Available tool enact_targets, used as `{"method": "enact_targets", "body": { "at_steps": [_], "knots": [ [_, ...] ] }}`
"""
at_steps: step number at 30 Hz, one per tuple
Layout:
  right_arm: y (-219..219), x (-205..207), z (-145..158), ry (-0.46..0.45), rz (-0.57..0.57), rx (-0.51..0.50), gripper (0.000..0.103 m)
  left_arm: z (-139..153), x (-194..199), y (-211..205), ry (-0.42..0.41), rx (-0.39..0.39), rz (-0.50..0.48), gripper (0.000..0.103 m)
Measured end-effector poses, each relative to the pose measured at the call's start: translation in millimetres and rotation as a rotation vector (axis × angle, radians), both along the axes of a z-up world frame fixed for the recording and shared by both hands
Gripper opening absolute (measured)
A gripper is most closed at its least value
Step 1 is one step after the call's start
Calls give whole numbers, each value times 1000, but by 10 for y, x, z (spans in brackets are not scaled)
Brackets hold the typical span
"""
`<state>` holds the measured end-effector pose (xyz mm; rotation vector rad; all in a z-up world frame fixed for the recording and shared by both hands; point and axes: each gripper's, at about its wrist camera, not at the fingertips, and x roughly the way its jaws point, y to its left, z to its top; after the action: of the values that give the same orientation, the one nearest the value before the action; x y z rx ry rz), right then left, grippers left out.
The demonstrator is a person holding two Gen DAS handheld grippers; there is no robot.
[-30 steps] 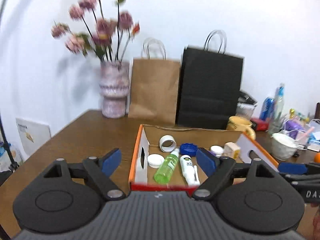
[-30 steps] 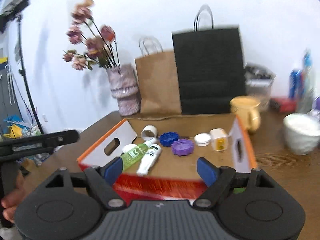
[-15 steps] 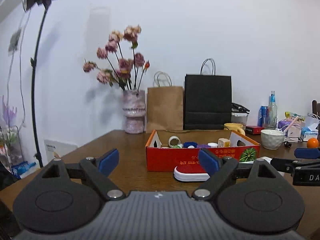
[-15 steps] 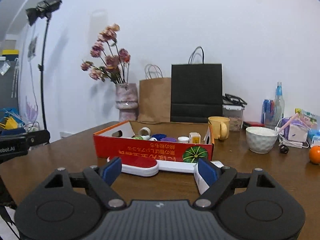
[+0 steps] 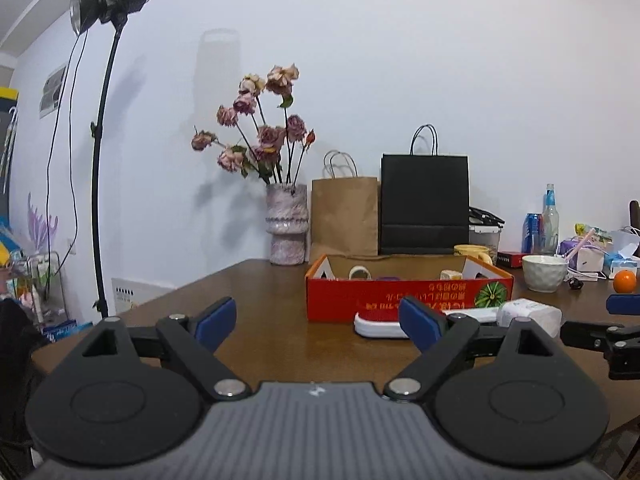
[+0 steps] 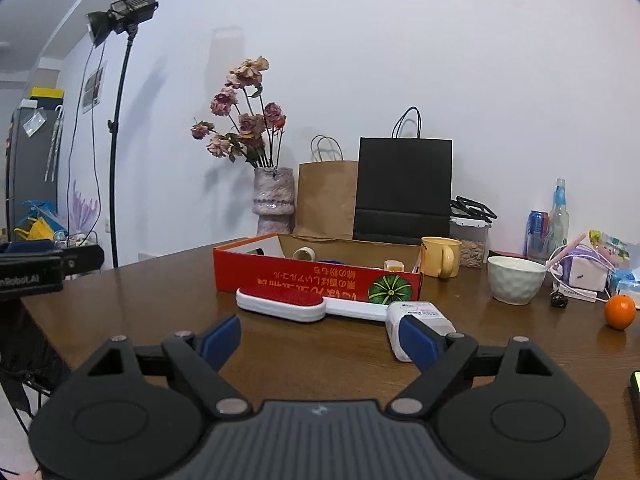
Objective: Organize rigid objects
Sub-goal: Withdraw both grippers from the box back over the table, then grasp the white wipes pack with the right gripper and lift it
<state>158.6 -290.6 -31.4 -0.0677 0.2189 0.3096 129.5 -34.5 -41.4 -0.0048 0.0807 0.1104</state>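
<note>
The left gripper [image 5: 316,318] and the right gripper [image 6: 320,338] are both held low over the near part of the brown desk [image 6: 160,300]. The jaws of each stand wide apart and have just been opening a little more; nothing is between them, only bare desk.

The red cardboard box [image 6: 316,278] stands in the middle of the desk, with its printed long side turned to the cameras. Over its rim I can see a roll of tape [image 6: 304,254], something blue and a small white and yellow carton [image 6: 394,266]; the rest of the inside is hidden by the front wall. Just in front of the box lies a white brush with a red pad [image 6: 282,300], its handle pointing to the right. At the end of the handle lies a white box-shaped device [image 6: 420,316], which in the right wrist view is partly covered by the right blue pad. These two things lie between the grippers and the box.

To the right of the box stand a yellow mug [image 6: 440,256], a white bowl [image 6: 516,280] and an orange [image 6: 619,311], with bottles and small packages behind them. Behind the box, by the wall, stand a brown paper bag [image 5: 344,214], a black paper bag [image 5: 424,202] and a vase with dried roses [image 5: 288,228]. A lamp on a tall stand [image 5: 102,152] is on the left, beside the desk.
</note>
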Motion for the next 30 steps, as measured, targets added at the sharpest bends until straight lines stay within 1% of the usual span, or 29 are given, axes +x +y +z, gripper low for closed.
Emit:
{"method": "enact_targets", "body": {
  "at_steps": [5,10,16,23,28,30],
  "knots": [
    [-85,39,-20,17,-34,3,87,-30,39,-28,22,1,-7,91],
    [-196,235,-54,42,-95,-15,87,-37,215,-52,62,-16,-32,92],
    [-348,678,-33,95,-172,-63,89,-23,596,-198,127,-39,-89,96],
    [-471,1247,-20,135,-237,-86,90,-51,1039,-402,179,-25,-138,97],
    [-523,1550,-77,189,-254,-84,91,-120,1406,-524,263,16,-137,97],
    [-534,1640,-103,203,-245,-83,91,-135,1557,-526,299,-7,-149,97]
  ]
}}
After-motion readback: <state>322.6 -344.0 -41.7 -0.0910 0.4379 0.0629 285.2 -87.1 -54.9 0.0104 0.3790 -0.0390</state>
